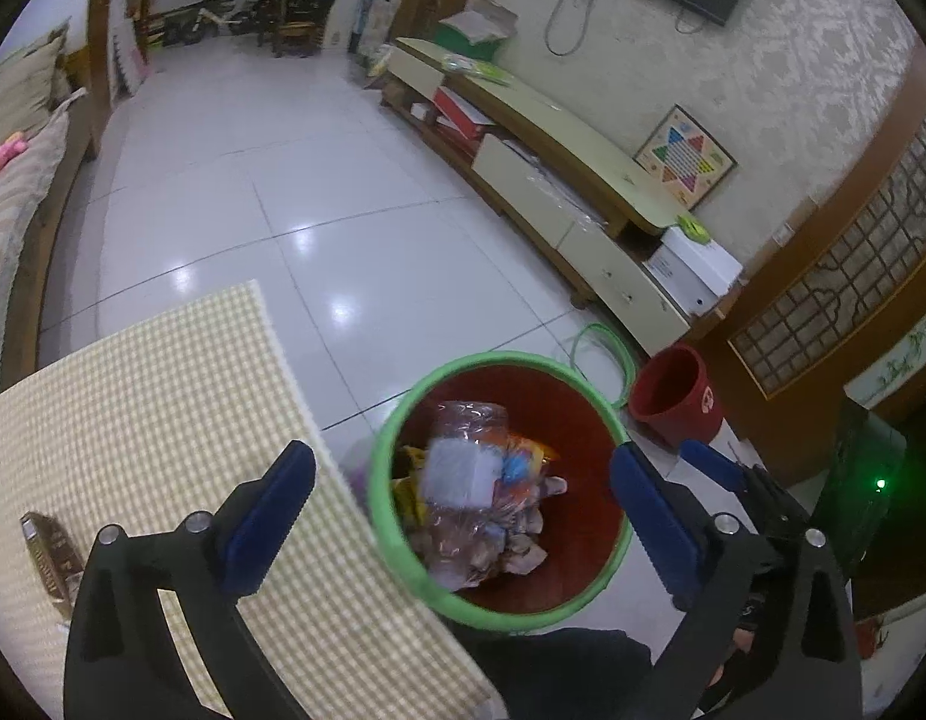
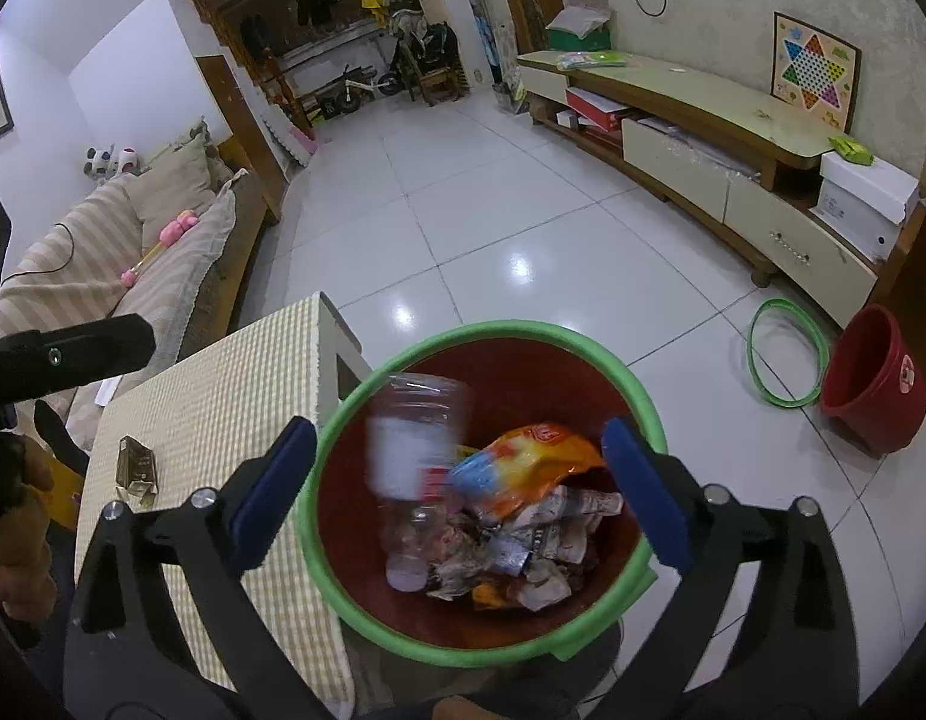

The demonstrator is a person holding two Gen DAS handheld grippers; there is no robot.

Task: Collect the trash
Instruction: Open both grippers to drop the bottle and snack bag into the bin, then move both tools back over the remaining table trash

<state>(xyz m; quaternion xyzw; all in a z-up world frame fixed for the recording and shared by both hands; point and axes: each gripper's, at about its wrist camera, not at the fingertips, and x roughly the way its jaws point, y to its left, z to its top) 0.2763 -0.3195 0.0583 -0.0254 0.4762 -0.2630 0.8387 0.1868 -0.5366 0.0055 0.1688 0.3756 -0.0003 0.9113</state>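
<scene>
A red bin with a green rim (image 1: 475, 360) (image 2: 493, 330) stands on the floor beside the checked table. Inside lie an orange snack bag (image 2: 523, 450), crumpled paper (image 2: 547, 534) and a clear plastic bottle (image 1: 463, 468) (image 2: 415, 450), which is blurred. My left gripper (image 1: 461, 452) hangs open above the bin with nothing between its blue pads. My right gripper (image 2: 460, 426) is open over the same bin, also holding nothing; one of its fingers (image 1: 709, 465) shows at the right of the left wrist view. A brown-gold wrapper (image 1: 49, 558) (image 2: 136, 468) lies on the table.
The checked tablecloth (image 1: 163, 420) (image 2: 223, 408) sits left of the bin. A second red bucket (image 2: 871, 384) and a green hoop (image 2: 787, 354) rest on the tiled floor to the right, by a long low cabinet (image 2: 703, 144). A sofa (image 2: 103, 264) lines the left wall.
</scene>
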